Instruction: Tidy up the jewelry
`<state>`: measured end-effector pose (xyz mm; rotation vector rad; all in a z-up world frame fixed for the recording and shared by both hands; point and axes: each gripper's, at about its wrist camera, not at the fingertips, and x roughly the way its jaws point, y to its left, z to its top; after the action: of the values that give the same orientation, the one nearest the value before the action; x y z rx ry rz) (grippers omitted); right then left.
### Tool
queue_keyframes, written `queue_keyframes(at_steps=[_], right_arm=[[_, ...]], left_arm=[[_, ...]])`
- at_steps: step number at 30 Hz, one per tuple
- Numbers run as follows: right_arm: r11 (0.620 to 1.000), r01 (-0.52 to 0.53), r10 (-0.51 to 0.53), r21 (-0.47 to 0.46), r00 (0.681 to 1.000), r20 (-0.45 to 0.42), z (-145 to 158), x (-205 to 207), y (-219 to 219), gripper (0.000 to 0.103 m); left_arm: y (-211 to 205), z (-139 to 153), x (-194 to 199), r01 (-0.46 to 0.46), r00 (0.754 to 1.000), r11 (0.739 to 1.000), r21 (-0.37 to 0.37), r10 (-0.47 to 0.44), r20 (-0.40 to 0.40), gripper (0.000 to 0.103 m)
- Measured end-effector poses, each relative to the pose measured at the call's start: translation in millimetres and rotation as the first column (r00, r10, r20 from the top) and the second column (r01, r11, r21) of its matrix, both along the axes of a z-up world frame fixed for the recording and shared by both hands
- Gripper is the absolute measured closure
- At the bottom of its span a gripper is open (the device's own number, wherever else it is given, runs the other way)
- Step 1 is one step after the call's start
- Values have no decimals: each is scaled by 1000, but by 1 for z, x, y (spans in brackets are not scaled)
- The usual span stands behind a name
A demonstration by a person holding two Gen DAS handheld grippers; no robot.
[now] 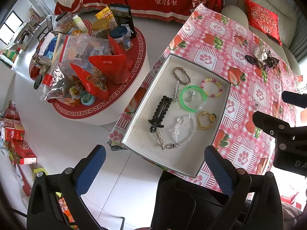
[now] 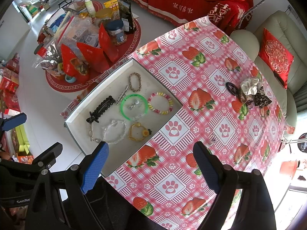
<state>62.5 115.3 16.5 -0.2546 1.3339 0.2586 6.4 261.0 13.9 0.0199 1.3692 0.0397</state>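
Note:
A shallow white tray (image 1: pixel 193 169) (image 2: pixel 76 115) lies at the table's left edge and holds a green bangle (image 1: pixel 193 98) (image 2: pixel 134 106), a pink-yellow bead bracelet (image 1: pixel 211 87) (image 2: pixel 160 103), a braided bracelet (image 1: pixel 181 75) (image 2: pixel 134 81), a black hair clip (image 1: pixel 160 111) (image 2: pixel 101 106), a clear bead bracelet (image 1: pixel 183 129) (image 2: pixel 114 131) and a yellow hair tie (image 1: pixel 206 119) (image 2: pixel 138 132). A small clear earring (image 2: pixel 212 141) lies on the tablecloth just beyond my right gripper (image 2: pixel 151 156). My left gripper (image 1: pixel 154 158) is open over the tray's near edge. Both are empty.
Scrunchies and hair ties (image 1: pixel 262 57) (image 2: pixel 249 94) are piled at the table's far right. The strawberry tablecloth (image 2: pixel 191 172) covers the table. A round low table (image 1: pixel 96 113) crowded with snack bags stands to the left. A sofa with a red cushion (image 1: pixel 262 18) is behind.

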Motion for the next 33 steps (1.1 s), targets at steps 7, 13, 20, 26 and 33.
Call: queue_keyframes(at_steps=[7, 13, 20, 26, 33], right_arm=[[1000, 0, 0, 0, 1000, -1, 0, 1, -1, 12], [1000, -3, 3, 0, 1000, -2, 0, 1, -1, 12], [1000, -2, 2, 0, 1000, -3, 0, 2, -1, 12], [1000, -5, 5, -1, 1000, -3, 0, 2, -1, 12], [1000, -5, 5, 1, 1000, -5, -1, 2, -1, 12]], left_arm=[[-1, 0, 1, -2, 1000, 1000, 1, 2, 1, 0], [0, 0, 1, -3, 1000, 1000, 1, 3, -1, 0], [0, -1, 1, -3, 1000, 1000, 3, 3, -2, 0], [2, -2, -1, -8, 1000, 1000, 7, 8, -3, 0], [8, -6, -7, -5, 1000, 1000, 22, 5, -2, 0]])
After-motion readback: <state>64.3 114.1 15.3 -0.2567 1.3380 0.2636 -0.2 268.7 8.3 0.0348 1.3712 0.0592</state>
